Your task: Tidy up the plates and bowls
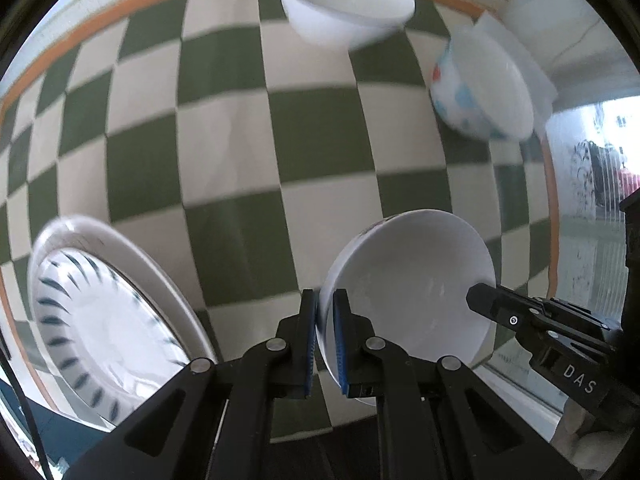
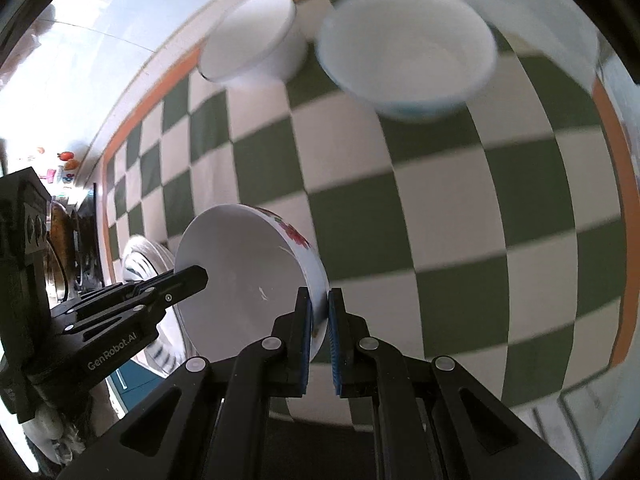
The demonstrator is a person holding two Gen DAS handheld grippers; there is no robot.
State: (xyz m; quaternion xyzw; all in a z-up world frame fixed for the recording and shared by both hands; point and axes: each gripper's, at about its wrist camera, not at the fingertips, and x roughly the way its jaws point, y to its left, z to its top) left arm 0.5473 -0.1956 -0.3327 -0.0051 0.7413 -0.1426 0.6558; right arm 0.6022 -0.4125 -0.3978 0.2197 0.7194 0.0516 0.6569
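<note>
We hold the flowered bowl (image 2: 248,276) above the near part of the checked worktop (image 1: 224,152), left gripper (image 1: 324,340) and right gripper (image 2: 318,336) each clenched on opposite rims. We should keep both grips level and lower it squarely into the blue-patterned bowl (image 1: 476,88) far right, avoiding the plates (image 1: 100,320) at left.

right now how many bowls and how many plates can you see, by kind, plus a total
bowls: 3 — the held bowl clamped by both the left gripper and right gripper, a plain white bowl, a blue-patterned bowl
plates: 2 — a striped plate on a white plate
total: 5
</note>
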